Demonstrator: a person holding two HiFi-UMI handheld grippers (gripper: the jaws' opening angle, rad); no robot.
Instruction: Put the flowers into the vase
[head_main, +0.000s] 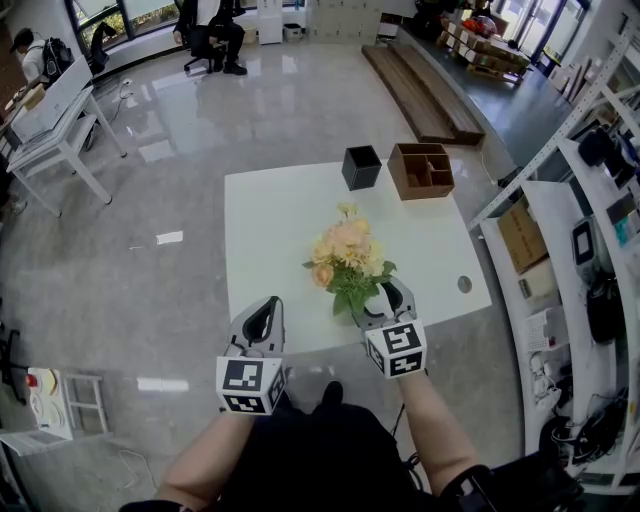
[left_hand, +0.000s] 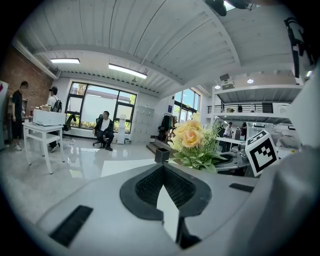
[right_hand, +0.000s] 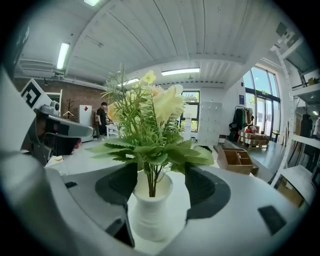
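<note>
**Q:** Where are the flowers?

**A:** The yellow and peach flowers (head_main: 345, 250) stand with their stems in a white ribbed vase (right_hand: 150, 205). The vase is upright on the white counter (head_main: 270, 220), near its front edge.

**Q:** What is the state of the right gripper?

**A:** The right gripper (head_main: 388, 292) has its jaws set wide, one on each side of the vase. In the right gripper view, bare counter shows between the vase and the right-hand pad, so there is no grip.

**Q:** And the left gripper?

**A:** The left gripper (head_main: 266, 305) sits at the counter's front edge, beside the bouquet and apart from it. Its jaw tips meet, with nothing between them.

**Q:** What else is on the counter?

**A:** At the far edge stand a black square container (head_main: 361, 167) and, just beside it, a brown wooden box with compartments (head_main: 421, 170). Both are well apart from the vase.
</note>
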